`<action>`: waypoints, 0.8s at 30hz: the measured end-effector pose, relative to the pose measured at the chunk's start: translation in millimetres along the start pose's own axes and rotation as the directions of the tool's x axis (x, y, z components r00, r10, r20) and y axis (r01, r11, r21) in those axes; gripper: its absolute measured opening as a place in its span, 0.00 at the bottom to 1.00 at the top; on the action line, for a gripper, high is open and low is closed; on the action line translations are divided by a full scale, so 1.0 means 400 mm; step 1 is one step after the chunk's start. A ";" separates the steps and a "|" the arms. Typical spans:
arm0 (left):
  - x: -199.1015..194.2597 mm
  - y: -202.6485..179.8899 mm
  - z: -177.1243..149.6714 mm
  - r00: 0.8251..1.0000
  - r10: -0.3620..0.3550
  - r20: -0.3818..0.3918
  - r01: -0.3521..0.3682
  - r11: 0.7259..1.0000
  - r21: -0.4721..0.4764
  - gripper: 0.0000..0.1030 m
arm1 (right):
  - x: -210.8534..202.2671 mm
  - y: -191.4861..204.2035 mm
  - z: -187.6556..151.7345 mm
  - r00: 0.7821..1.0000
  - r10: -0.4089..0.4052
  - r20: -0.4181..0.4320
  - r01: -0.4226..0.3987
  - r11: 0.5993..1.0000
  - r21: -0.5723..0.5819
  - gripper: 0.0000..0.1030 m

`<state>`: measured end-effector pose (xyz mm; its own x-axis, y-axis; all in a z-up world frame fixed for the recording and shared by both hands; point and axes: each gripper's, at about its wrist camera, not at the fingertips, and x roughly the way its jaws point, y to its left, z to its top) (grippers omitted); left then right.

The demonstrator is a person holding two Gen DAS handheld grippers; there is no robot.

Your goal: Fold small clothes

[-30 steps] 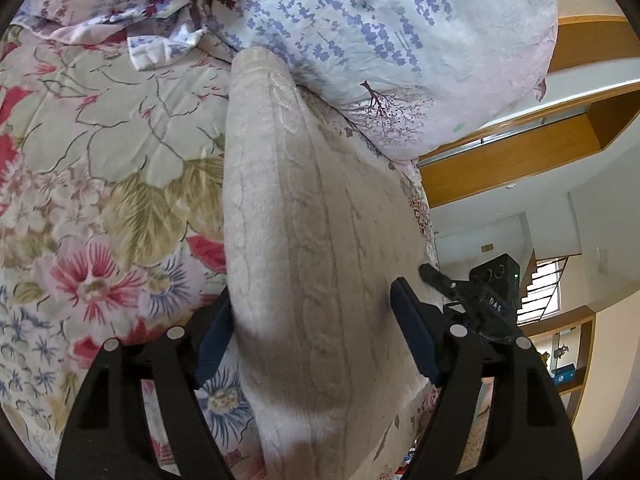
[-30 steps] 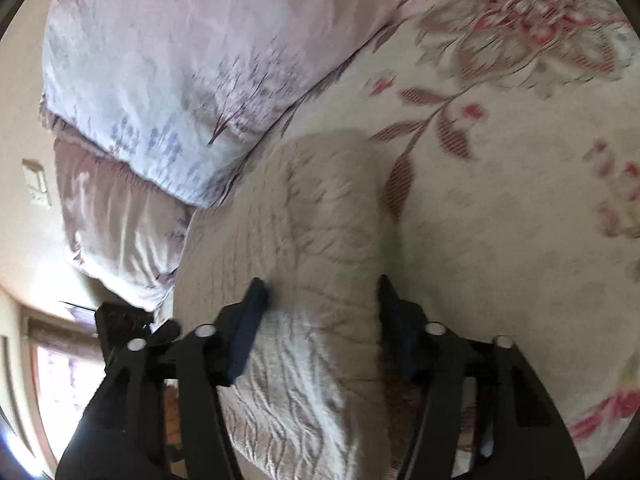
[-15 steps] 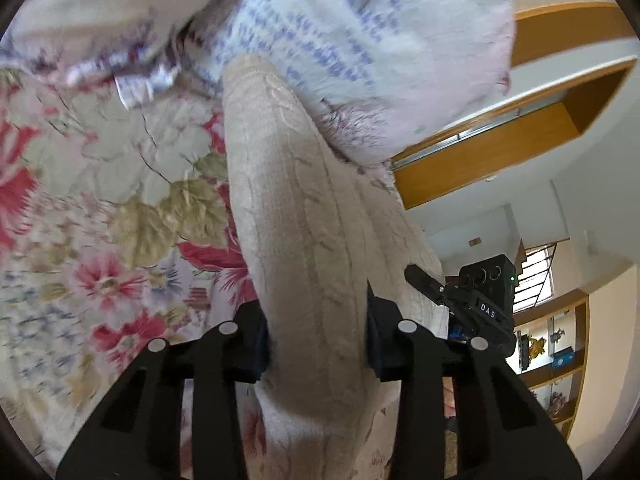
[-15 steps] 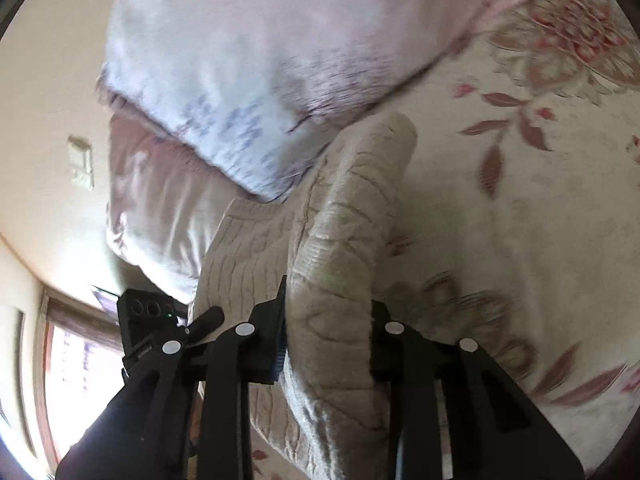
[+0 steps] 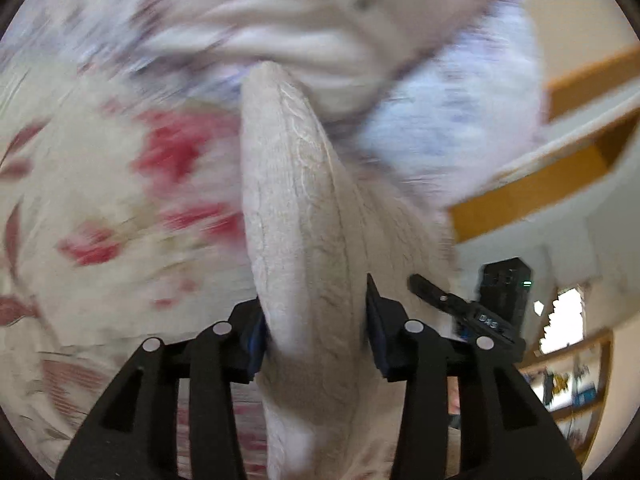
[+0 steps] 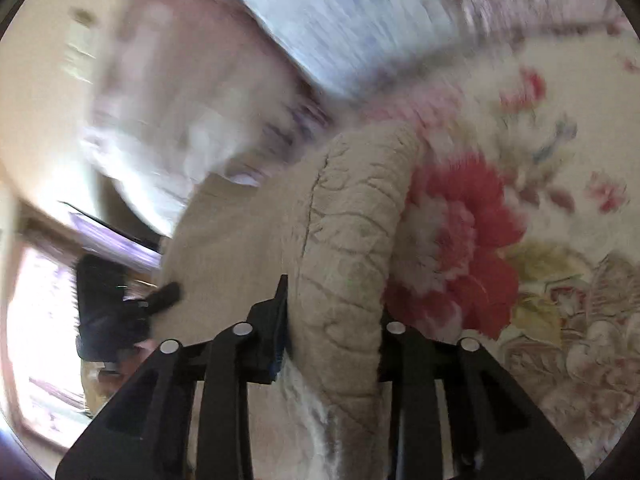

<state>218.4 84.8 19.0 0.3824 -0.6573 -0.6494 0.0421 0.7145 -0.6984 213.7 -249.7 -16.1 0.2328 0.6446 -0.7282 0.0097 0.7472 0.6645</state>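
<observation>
A cream cable-knit sweater [image 5: 292,216] is held up off the floral bedspread [image 5: 88,184], folded into a thick band. My left gripper [image 5: 316,320] is shut on one end of it. My right gripper [image 6: 334,320] is shut on the other end of the sweater [image 6: 352,240]. Each view shows the other gripper: the right one at the left wrist view's right side [image 5: 480,312], the left one at the right wrist view's left side [image 6: 116,304]. The sweater stretches between the two. Both views are blurred by motion.
Pale pillows with purple print [image 5: 452,120] lie at the head of the bed, just beyond the sweater; they also show in the right wrist view [image 6: 328,28]. A wooden frame [image 5: 532,184] and shelves [image 5: 568,380] stand to the right. A window [image 6: 36,320] is at the left.
Both grippers closed on the sweater's ends, then lifted it off the bedspread. The views have swung toward the pillows and are now motion-blurred.
</observation>
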 end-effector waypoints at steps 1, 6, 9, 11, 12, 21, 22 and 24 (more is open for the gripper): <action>0.009 0.029 0.000 1.000 -0.030 -0.004 0.030 0.999 -0.034 0.44 | 0.006 -0.013 0.004 1.000 0.025 0.002 -0.025 1.000 0.018 0.38; -0.002 0.038 -0.008 0.998 -0.056 0.025 0.056 0.998 -0.013 0.49 | -0.050 -0.046 0.015 0.998 0.065 0.021 -0.067 0.995 0.075 0.39; 0.014 0.031 -0.004 0.999 -0.042 0.029 0.042 0.999 0.000 0.51 | -0.091 -0.050 0.016 0.995 0.072 0.066 -0.077 0.994 0.075 0.39; 0.024 0.037 -0.002 0.999 -0.040 0.030 0.040 0.999 -0.009 0.54 | -0.091 -0.048 0.017 0.995 0.068 0.076 -0.073 0.995 0.070 0.38; 0.028 0.037 -0.006 0.999 -0.038 0.030 0.039 0.999 -0.010 0.56 | -0.086 -0.045 0.015 0.996 0.058 0.073 -0.063 0.996 0.058 0.30; -0.005 -0.009 -0.033 0.992 0.088 0.091 -0.097 0.991 0.096 0.58 | -0.046 -0.004 0.027 0.969 -0.203 0.141 0.206 0.979 -0.002 0.12; -0.018 -0.018 -0.039 0.988 0.101 0.113 -0.114 0.987 0.112 0.58 | -0.055 0.006 0.022 0.966 -0.211 0.152 0.217 0.976 -0.021 0.14; -0.055 -0.037 -0.060 0.979 0.114 0.171 -0.141 0.979 0.151 0.58 | -0.080 0.021 0.010 0.958 -0.217 0.187 0.229 0.973 -0.043 0.20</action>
<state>187.3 83.0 36.5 0.5373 -0.5205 -0.6636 0.1267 0.8277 -0.5467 210.3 -264.5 13.5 0.4025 0.4253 -0.8106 0.0208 0.8810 0.4726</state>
